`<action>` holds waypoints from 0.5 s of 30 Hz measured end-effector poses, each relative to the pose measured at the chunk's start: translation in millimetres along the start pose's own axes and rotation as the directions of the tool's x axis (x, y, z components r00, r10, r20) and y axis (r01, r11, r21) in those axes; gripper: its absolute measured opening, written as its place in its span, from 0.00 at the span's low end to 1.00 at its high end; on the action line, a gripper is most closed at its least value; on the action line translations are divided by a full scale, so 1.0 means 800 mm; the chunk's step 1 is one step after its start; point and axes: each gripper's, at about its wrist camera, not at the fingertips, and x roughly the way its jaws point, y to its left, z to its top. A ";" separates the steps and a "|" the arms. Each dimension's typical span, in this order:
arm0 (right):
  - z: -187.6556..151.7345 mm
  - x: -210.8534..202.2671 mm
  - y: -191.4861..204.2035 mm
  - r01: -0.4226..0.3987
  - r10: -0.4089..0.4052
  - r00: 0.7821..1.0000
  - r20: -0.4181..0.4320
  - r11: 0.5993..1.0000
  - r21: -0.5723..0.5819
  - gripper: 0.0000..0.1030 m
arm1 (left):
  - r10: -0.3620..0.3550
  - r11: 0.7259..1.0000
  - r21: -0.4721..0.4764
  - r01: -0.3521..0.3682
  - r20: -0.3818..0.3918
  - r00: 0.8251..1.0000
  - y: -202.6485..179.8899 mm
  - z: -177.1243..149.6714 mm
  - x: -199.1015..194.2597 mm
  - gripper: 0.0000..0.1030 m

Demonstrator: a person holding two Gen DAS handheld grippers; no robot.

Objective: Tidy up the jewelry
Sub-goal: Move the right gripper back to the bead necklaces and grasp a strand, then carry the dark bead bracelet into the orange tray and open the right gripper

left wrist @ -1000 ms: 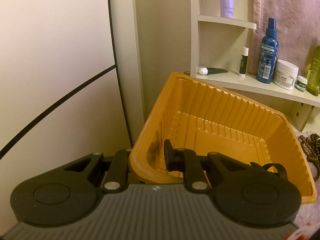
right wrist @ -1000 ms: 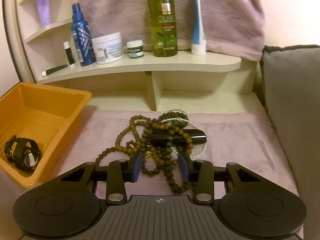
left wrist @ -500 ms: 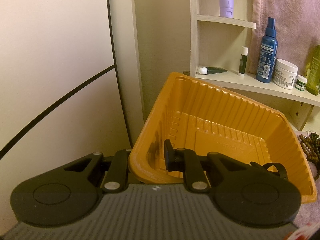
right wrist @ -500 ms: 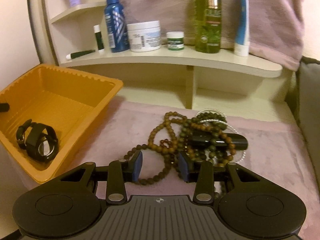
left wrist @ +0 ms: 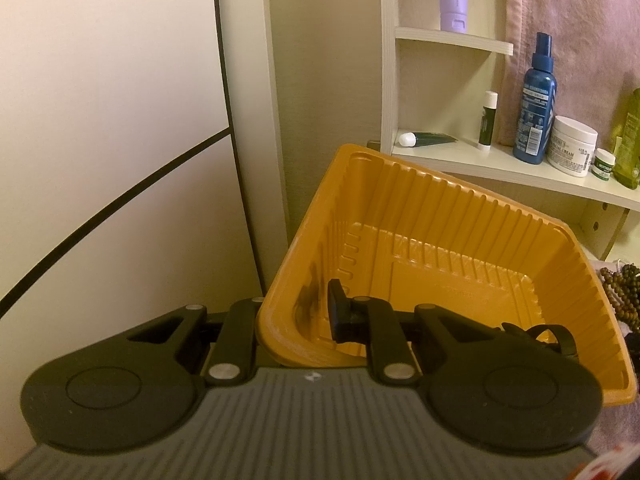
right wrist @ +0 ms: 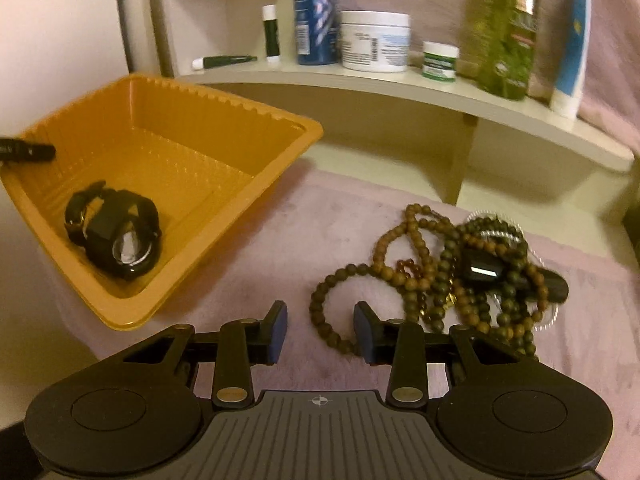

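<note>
An orange plastic tray (right wrist: 192, 128) sits tilted at the left of a mauve cloth, and it also shows in the left wrist view (left wrist: 460, 216). A black watch (right wrist: 116, 232) lies inside it. My left gripper (left wrist: 296, 316) is shut on the tray's near wall, one finger inside and one outside. A tangle of brown and green bead necklaces (right wrist: 436, 272) with a black watch (right wrist: 484, 268) among them lies on the cloth. My right gripper (right wrist: 320, 326) is open and empty, low over the cloth just left of the beads.
A curved cream shelf (right wrist: 400, 84) behind holds a blue spray bottle (right wrist: 314, 12), a white cream jar (right wrist: 376, 42), a small green-labelled jar (right wrist: 440, 60), a green bottle (right wrist: 508, 28) and a blue tube (right wrist: 570, 44). A cream wall panel (left wrist: 112, 120) stands left of the tray.
My right gripper has swung left and drawn back from the bead pile, so the tray now fills more of its view. The left gripper and tray have stayed still.
</note>
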 end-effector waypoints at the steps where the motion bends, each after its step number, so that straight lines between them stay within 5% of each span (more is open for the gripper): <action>1: 0.001 0.002 0.002 0.001 -0.001 1.000 0.002 1.000 -0.018 0.17 | 0.000 1.000 0.000 0.000 0.000 1.000 0.000 0.000 0.000 0.15; 4: 0.003 0.004 0.007 0.001 -0.001 1.000 -0.003 0.999 -0.047 0.07 | 0.000 1.000 0.002 0.000 -0.001 1.000 0.000 0.001 0.000 0.15; 15: 0.024 -0.051 -0.016 -0.108 0.092 0.991 0.096 0.977 0.185 0.06 | -0.007 1.000 0.012 0.007 0.005 1.000 -0.001 0.002 -0.001 0.15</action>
